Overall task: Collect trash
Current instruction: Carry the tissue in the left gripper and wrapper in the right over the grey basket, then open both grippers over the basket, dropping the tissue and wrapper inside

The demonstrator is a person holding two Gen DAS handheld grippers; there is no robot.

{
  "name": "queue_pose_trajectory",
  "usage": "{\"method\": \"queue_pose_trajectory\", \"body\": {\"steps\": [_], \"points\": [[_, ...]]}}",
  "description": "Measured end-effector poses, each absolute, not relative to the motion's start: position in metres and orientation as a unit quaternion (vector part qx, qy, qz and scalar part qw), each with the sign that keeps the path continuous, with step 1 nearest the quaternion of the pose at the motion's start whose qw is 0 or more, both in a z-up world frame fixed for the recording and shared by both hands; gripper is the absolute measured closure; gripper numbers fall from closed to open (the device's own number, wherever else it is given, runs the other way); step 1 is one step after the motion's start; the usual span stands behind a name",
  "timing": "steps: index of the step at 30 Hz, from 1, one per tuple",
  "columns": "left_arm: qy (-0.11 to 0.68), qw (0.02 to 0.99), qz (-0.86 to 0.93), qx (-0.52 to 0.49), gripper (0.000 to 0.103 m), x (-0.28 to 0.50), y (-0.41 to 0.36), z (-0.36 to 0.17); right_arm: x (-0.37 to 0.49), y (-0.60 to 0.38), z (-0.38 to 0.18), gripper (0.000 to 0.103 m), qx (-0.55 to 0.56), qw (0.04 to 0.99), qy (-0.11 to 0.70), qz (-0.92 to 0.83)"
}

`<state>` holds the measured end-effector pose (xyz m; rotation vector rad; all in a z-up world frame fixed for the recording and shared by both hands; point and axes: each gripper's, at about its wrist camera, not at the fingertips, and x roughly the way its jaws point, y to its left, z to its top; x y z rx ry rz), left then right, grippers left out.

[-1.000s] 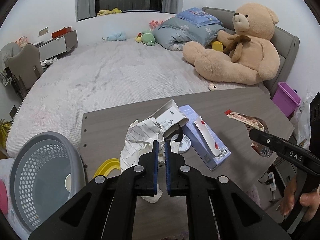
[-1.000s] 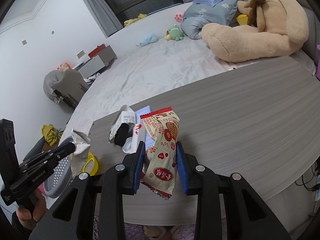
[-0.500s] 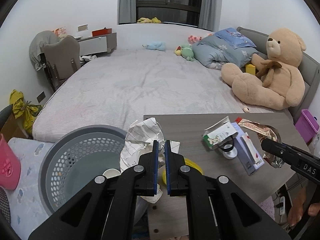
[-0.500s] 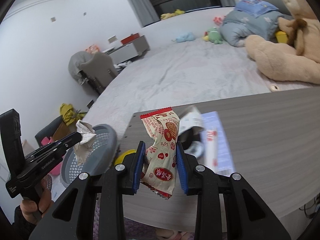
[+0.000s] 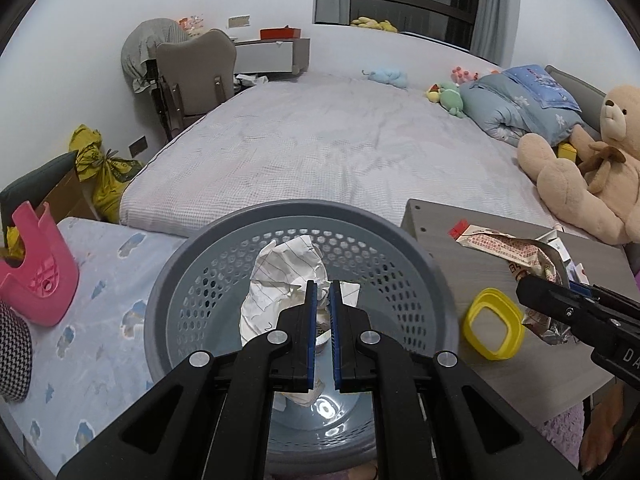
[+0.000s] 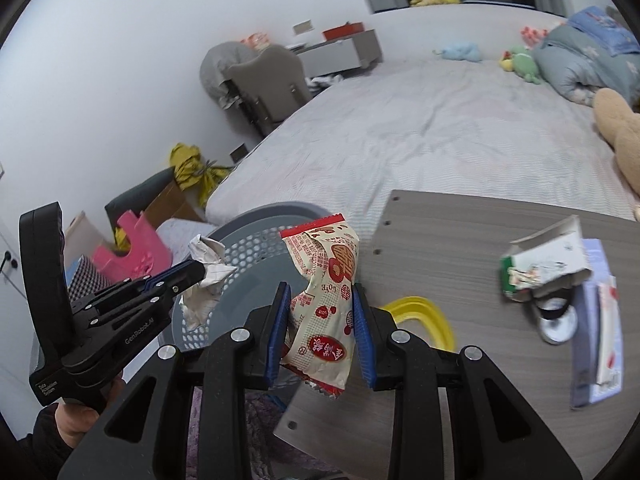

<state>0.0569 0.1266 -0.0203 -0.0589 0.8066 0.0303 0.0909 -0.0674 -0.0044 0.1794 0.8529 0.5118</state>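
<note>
My left gripper (image 5: pixel 323 300) is shut on a crumpled ball of lined paper (image 5: pixel 280 276) and holds it over the open grey perforated bin (image 5: pixel 384 236). The left gripper (image 6: pixel 198 270) with the paper (image 6: pixel 206 272) also shows in the right wrist view, above the bin (image 6: pixel 256 248). My right gripper (image 6: pixel 320 300) is shut on a red and white snack wrapper (image 6: pixel 326 280), held near the left end of the grey table (image 6: pixel 460 232), beside the bin. The right gripper (image 5: pixel 524 284) and the wrapper (image 5: pixel 504 246) show in the left wrist view.
On the table lie a yellow ring-shaped lid (image 5: pixel 494 326), a torn white carton (image 6: pixel 544 264), a blue box (image 6: pixel 596 320) and a round metal lid (image 6: pixel 558 326). A pink stool (image 5: pixel 36 276) stands left of the bin. A bed (image 5: pixel 340 140) with a teddy bear (image 5: pixel 592 176) lies behind.
Both grippers have swung left from over the table. The left one now holds the paper over the bin; the right one has carried the wrapper to the table's left end.
</note>
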Motion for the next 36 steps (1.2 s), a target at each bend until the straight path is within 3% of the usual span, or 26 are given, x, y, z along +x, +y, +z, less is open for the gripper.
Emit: {"method": "queue_pose_trajectory", "body": {"steps": [13, 17, 26, 36], "points": [[0.412, 0.908, 0.047, -0.058, 0.096, 0.068, 0.17, -0.042, 0.114, -0.003, -0.025, 0.072, 0.037, 0.853, 0.435, 0.287], [0.41, 0.908, 0.055, -0.06, 0.095, 0.068, 0.173, -0.042, 0.12, 0.0, -0.026, 0.064, 0.033, 0.854, 0.433, 0.287], [0.399, 0.912, 0.077, -0.059, 0.051, 0.062, 0.178, -0.038, 0.117, 0.001, -0.023, 0.051, 0.031, 0.861, 0.423, 0.281], [0.394, 0.913, 0.096, -0.052, 0.038, 0.056, 0.18, -0.035, 0.113, 0.0, -0.024, 0.046, 0.032, 0.861, 0.424, 0.278]]}}
